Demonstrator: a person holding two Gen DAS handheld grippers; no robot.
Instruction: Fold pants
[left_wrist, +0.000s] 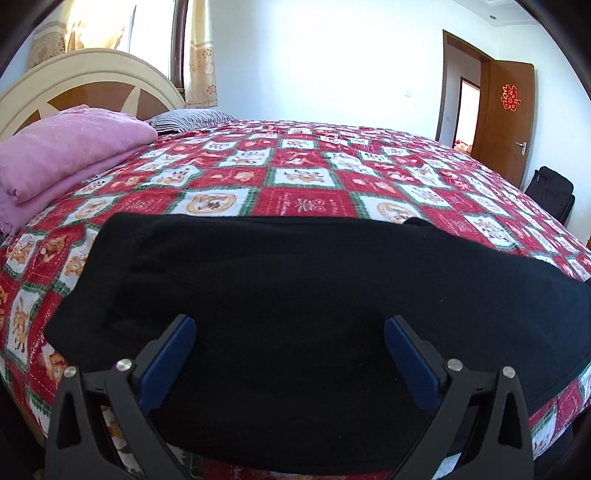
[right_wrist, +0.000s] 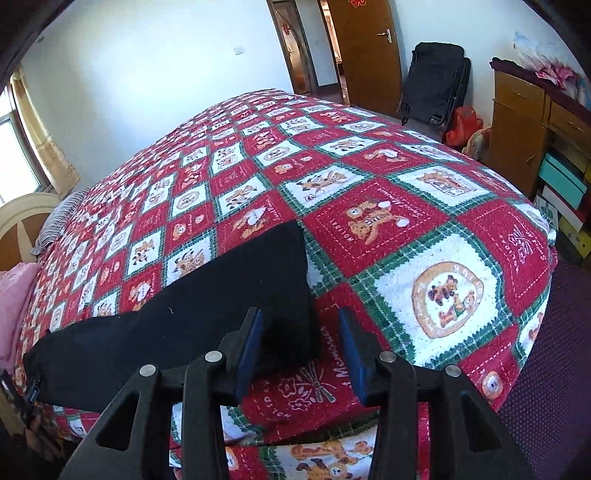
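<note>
Blue pads on my left gripper (left_wrist: 290, 328) are spread wide over the black pants (left_wrist: 295, 295), nothing pinched yet. Right gripper (right_wrist: 300, 325) is gaping too, straddling the leg-end corner (right_wrist: 295, 314). The pants lie flat along the near edge of the bed (right_wrist: 443, 258), long axis running left to right between my hands, so I reckon the right is nearer the hem for folding it leftward.

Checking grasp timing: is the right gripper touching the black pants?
Cannot tell: in the right wrist view the open right gripper overlaps the black pants corner, without a plain contact or gap.
</note>
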